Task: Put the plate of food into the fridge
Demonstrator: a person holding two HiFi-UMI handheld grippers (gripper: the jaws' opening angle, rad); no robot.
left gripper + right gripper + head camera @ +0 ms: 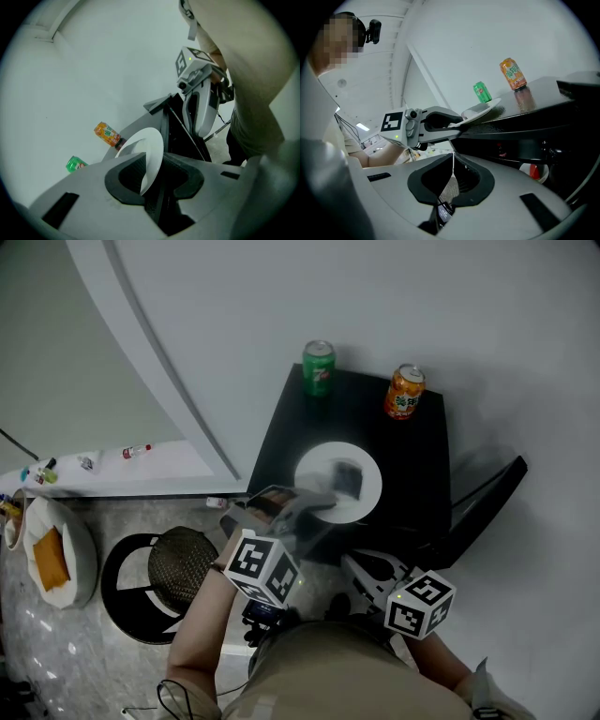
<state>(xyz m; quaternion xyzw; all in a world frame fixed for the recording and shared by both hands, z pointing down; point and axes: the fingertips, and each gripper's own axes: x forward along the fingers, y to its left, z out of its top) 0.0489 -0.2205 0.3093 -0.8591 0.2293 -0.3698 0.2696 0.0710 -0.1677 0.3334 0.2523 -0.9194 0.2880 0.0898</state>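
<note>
Plate point(367, 488) of food sits on the black table point(309, 418), toward its near edge, and your left gripper point(314, 504) has it by the near rim. In the left gripper view the white rim runs edge-on down between the two fingers, which are clamped on it. From there you see only the plate's edge and none of what it carries. The food point(346, 476) shows in the head view alone, as a dark smeared patch near the plate's middle, too blurred to say what it is. The plate's near edge is smeared in that view as well, where the left gripper crosses it.

Behind the plate, at the table's far edge, a green can point(319, 368) and an orange can point(405, 392) stand upright, well apart from each other and from the plate. Whether this black table is the top of the fridge, you cannot tell. A black panel point(487, 498) angles out from its right side.

Your right gripper point(453, 161) hangs lower, beside the table's near edge, with its fingers together and nothing between them. Past its fingertips a patch of woven mesh shows, too small to identify from there.

On the floor to the left stands a round woven stool point(181, 563). Your torso cuts off the bottom of the head view.
</note>
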